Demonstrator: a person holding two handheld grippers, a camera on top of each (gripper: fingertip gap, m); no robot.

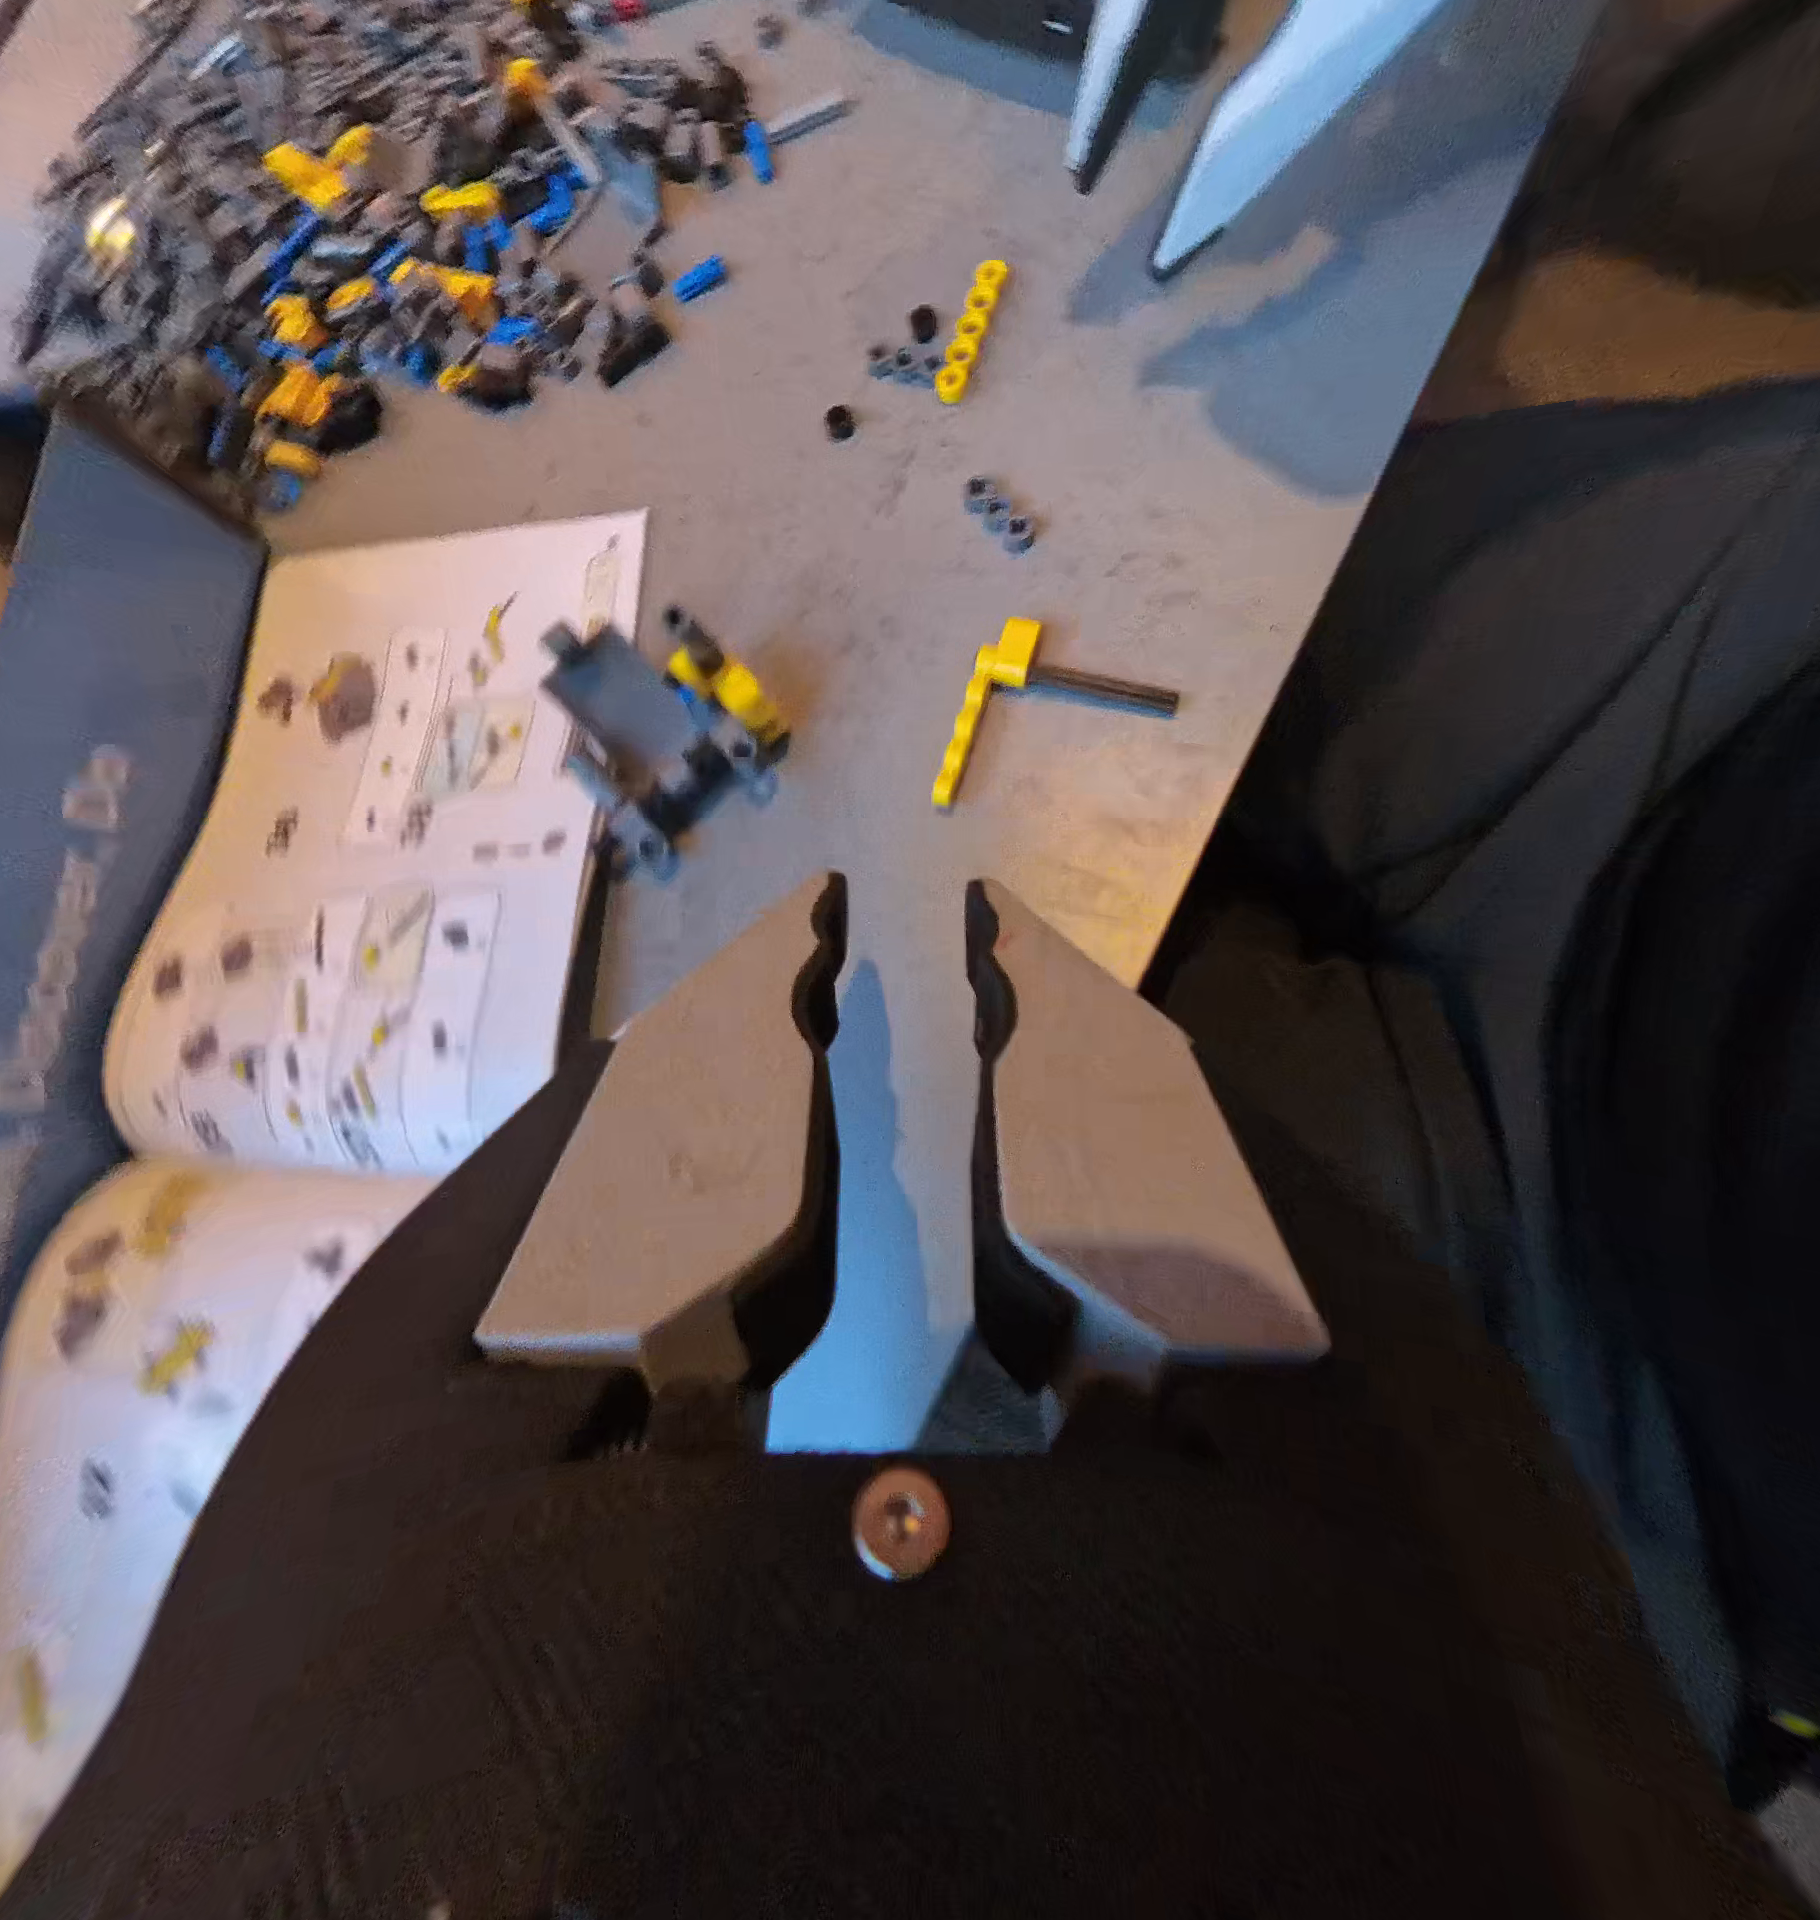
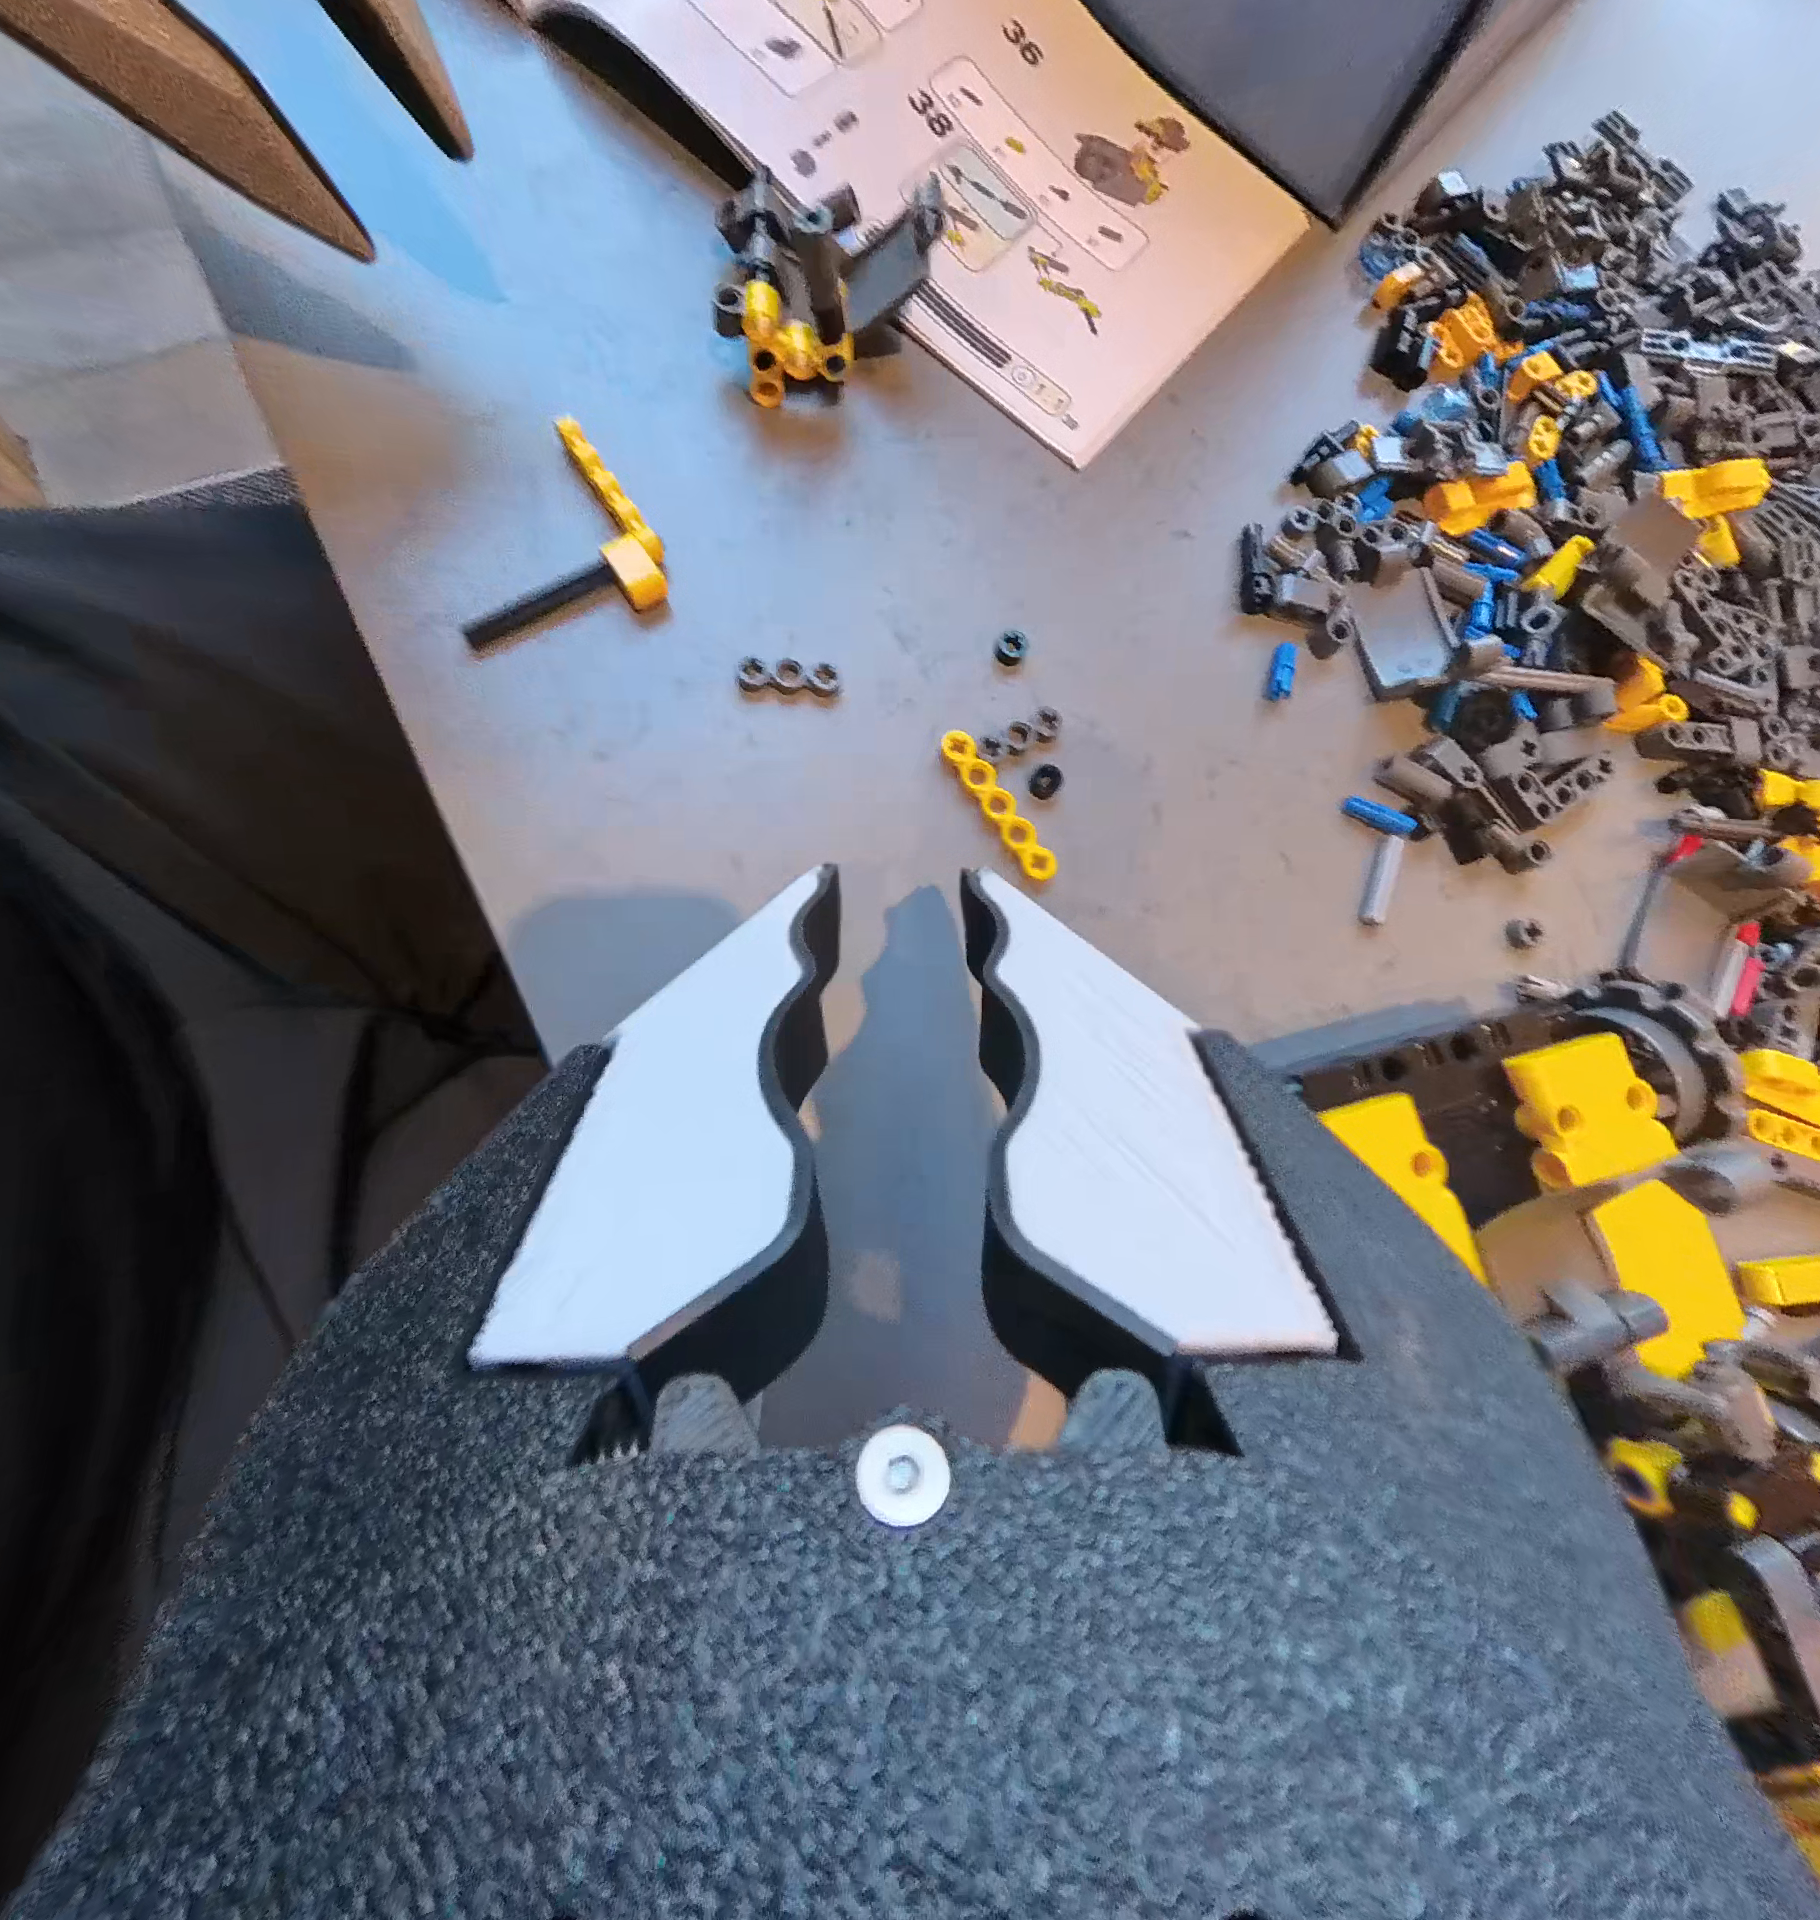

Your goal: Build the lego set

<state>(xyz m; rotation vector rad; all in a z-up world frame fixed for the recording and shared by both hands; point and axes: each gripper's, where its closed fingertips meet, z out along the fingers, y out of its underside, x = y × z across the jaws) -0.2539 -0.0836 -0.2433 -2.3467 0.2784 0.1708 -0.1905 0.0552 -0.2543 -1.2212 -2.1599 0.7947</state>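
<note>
My left gripper is open and empty above the grey table. Just beyond it lie a small grey-and-yellow brick assembly and a yellow bent beam on a black axle. My right gripper is open and empty. Nearest to it is a straight yellow beam with holes, with small black and grey rings beside it. The same assembly and bent beam lie farther off. The right gripper's fingers show at the top of the left wrist view, the left's at the top of the right.
An open instruction booklet lies left of the assembly, a dark box beside it. A big pile of loose grey, blue and yellow parts covers the far side. A large yellow-and-black model stands right of my right gripper. A person's dark clothing borders the table edge. There is about 15 cm between the tips of the two grippers.
</note>
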